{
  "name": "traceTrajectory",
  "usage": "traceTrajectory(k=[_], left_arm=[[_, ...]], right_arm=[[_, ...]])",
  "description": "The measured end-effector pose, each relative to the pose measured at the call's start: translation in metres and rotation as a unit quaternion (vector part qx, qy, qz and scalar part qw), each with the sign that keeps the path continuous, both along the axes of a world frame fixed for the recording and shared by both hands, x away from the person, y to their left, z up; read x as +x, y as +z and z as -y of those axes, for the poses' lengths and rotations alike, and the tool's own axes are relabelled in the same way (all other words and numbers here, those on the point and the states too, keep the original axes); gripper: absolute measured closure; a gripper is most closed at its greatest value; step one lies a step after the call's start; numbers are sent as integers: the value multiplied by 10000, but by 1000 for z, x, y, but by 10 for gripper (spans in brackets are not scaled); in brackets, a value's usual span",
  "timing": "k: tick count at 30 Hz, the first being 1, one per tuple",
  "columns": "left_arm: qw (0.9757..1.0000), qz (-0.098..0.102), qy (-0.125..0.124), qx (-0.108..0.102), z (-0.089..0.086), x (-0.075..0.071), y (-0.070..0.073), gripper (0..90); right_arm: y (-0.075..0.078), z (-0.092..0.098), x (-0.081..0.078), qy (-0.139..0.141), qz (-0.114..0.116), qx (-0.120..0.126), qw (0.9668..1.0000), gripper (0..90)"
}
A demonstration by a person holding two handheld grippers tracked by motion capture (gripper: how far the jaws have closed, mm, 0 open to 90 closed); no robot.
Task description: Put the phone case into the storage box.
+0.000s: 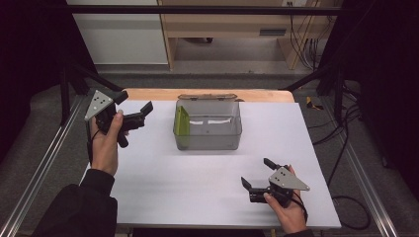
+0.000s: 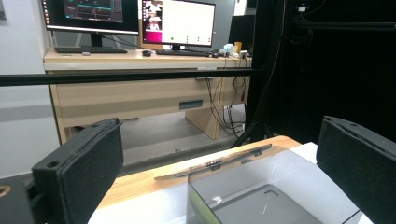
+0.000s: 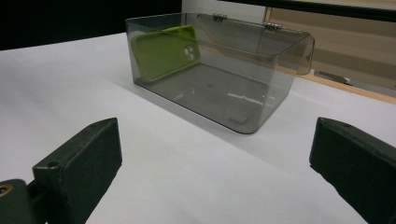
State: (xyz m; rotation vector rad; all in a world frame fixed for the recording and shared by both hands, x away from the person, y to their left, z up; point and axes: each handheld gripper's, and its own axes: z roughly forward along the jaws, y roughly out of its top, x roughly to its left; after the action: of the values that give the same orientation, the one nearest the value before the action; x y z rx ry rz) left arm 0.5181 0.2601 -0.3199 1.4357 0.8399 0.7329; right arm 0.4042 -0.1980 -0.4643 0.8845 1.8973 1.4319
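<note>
green phone case [image 3: 164, 52] leans inside clear box [image 1: 208, 139]; left gripper [image 1: 139, 114] and right gripper [image 1: 257, 174] both apart, holding nothing.

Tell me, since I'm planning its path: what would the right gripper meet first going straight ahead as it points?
Probably the clear box with the green phone case inside; bare white table lies before the right gripper.

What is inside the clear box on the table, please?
A green phone case leans against one end wall of the box. The rest of its floor looks bare; the case hides the wall behind it.
</note>
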Motion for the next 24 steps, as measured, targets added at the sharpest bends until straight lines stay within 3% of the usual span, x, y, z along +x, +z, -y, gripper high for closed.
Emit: traceTrajectory(k=[9,24], left_arm=[[9998,-39,118,-147,-14,-1,-6,5],[9994,53,293,-149,-44,-17,6,5]], right_arm=[[0,-1,-1,48,-45,4,10000,24],[0,-3,-1,129,-95,47,9999,25]])
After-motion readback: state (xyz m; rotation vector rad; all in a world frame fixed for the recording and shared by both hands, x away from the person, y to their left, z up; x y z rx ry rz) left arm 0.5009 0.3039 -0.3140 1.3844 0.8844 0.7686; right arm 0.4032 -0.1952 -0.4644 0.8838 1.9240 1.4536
